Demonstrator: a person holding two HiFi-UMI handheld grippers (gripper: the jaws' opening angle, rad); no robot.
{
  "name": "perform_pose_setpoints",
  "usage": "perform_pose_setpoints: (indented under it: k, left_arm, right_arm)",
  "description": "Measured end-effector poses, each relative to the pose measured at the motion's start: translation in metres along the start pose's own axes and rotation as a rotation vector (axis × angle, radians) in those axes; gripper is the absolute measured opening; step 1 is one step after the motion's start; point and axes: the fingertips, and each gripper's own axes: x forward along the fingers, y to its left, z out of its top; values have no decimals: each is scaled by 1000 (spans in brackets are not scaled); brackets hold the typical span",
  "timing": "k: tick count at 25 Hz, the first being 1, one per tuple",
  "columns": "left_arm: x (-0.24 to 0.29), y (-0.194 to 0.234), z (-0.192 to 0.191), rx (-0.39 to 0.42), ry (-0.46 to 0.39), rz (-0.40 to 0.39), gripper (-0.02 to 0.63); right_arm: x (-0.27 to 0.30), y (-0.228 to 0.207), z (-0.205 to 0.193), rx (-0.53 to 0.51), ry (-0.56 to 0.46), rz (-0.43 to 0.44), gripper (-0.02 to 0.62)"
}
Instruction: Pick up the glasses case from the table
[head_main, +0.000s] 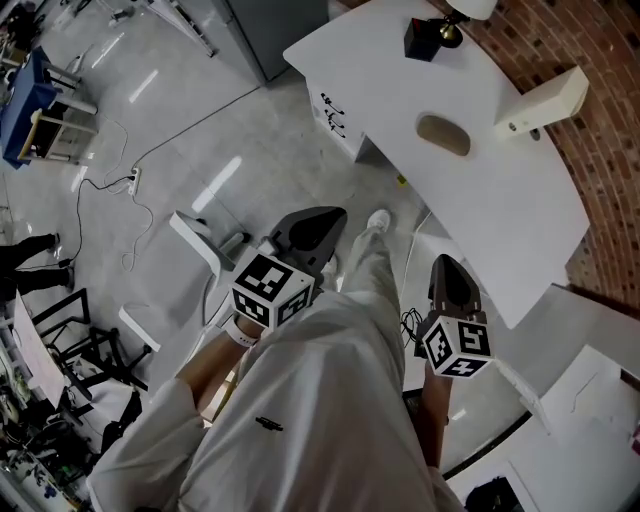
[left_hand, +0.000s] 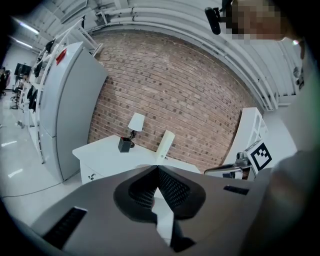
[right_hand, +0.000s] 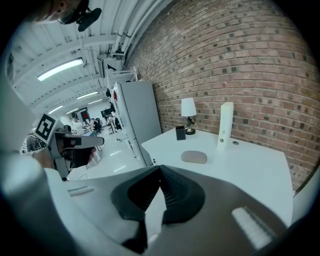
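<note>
Head view: I stand short of white curved desk (head_main: 520, 230). Taupe oval glasses case (head_main: 443, 134) lies flat mid-desk, apart from small black box (head_main: 422, 38) near far corner and white upright block (head_main: 545, 100) at wall-side edge. Left gripper (head_main: 330, 218) and right gripper (head_main: 447, 265) both off desk, over floor.

Left gripper view: jaws pressed together, nothing between. Case not made out here.

Right gripper view: jaws closed, empty; case (right_hand: 194, 157) ahead, past tips. I judge right gripper better lined up. Open jaws before crossing near edge, come in low, straddle case's short width, close gently since smooth shell may slip.

Bright even light, fisheye-warped, dark-vignetted edges
</note>
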Motion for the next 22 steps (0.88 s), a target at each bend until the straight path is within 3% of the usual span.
perform_pose_setpoints:
  k: [7,12,22]
  left_arm:
    - [51,9,32,25,-22,30,8]
    - [100,10,54,58,1,9,10]
    - [184,14,93,107,39,45,104]
  right_arm:
    - [42,-37,44,-22,-15,10,11]
    - [76,-69,73,-25,-22,48,11]
    - [132,-130,127,-80,-55,138,9]
